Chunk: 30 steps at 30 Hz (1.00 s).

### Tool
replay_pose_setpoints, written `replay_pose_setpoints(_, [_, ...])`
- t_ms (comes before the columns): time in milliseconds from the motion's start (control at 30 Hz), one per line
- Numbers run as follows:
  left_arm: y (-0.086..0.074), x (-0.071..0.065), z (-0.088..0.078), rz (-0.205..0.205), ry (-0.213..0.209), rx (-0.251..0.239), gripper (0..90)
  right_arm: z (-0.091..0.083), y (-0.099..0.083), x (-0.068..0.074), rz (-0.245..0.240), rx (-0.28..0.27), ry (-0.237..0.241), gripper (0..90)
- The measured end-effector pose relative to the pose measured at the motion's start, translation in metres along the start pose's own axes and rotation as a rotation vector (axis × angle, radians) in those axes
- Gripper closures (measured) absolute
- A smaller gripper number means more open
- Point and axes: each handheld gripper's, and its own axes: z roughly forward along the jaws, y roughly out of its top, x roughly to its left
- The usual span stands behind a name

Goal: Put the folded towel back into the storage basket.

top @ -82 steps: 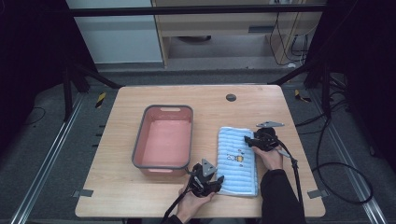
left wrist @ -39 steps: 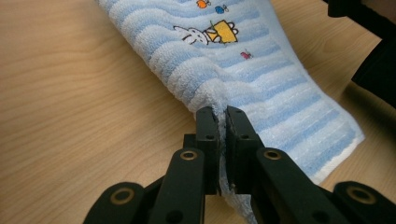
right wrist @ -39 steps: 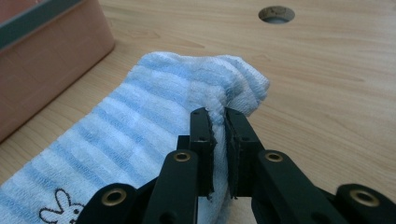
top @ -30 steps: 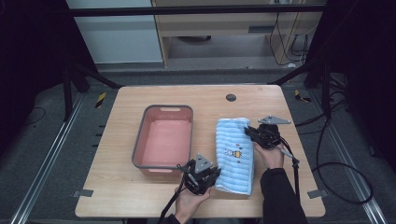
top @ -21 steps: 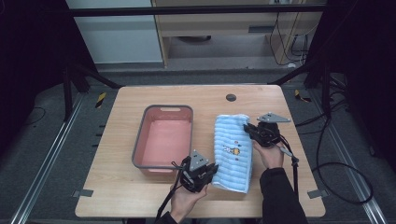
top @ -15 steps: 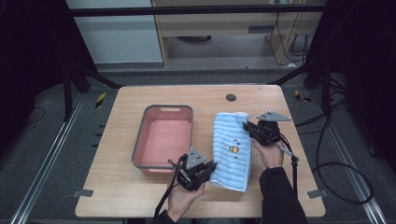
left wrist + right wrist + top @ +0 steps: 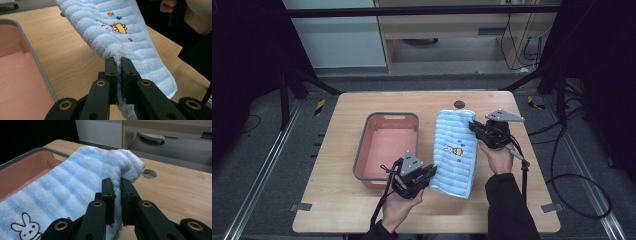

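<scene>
High view looks down – both gripper views close, sharing the towel (image 7: 130,47).

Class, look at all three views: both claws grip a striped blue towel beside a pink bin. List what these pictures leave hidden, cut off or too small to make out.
- Towel underside: high view, hidden by its own top face.
- Embroidered picture: right gripper view, cut by the bottom edge.
- Same picture: high view, too small to read.
- Pink bin: left gripper view, cut by the left edge.
- Towel edge inside the left claw: hidden by the jaws.
</scene>
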Motion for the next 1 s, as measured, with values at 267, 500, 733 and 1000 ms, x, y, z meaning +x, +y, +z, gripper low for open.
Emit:
replay_pose_setpoints(267, [0.011, 0.005, -0.013, 0.017, 0.015, -0.023, 85.1, -0.003, 0.017, 0.007, -0.006, -0.024, 0.004, 82.9])
replay_pose_setpoints(500, [0.019, 0.011, -0.023, 0.03, 0.032, -0.039, 85.1, -0.003, 0.032, 0.015, -0.019, -0.04, 0.007, 82.8])
replay_pose_setpoints(733, [0.022, 0.02, -0.031, 0.02, 0.043, -0.056, 85.1, 0.002, 0.042, 0.023, -0.024, -0.049, 0.013, 82.8])
replay_pose_setpoints(1000, [0.026, 0.028, -0.04, 0.014, 0.053, -0.076, 85.1, 0.009, 0.053, 0.032, -0.03, -0.056, 0.02, 82.8])
